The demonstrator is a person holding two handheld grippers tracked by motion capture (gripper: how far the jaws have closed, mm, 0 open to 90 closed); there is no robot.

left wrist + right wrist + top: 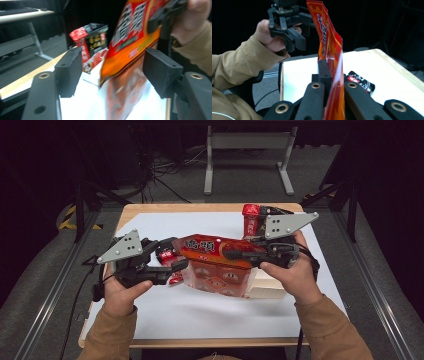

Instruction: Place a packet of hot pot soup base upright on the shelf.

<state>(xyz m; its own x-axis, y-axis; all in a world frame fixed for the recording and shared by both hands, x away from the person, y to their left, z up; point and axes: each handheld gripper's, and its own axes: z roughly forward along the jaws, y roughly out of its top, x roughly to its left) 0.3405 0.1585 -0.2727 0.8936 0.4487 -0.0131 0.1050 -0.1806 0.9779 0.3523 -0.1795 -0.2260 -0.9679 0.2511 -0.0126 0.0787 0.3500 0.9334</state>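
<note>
A large orange-red snack bag (215, 265) hangs above the table between both hands. My right gripper (234, 254) is shut on its upper edge; in the right gripper view the jaws (329, 75) pinch the bag (329, 47) edge-on. My left gripper (167, 261) stands open at the bag's left end. In the left gripper view the bag (130, 37) hangs between the pads of the left gripper (115, 72), close to the right pad and well apart from the left one. The left gripper (287, 22) also appears far off in the right gripper view.
A small red and black packet (251, 220) stands at the back right by a white box (267, 289). Another small packet (167, 254) lies under the left gripper. A white sheet (200, 315) covers the wooden table (150, 207). Dark floor and a metal stand lie beyond.
</note>
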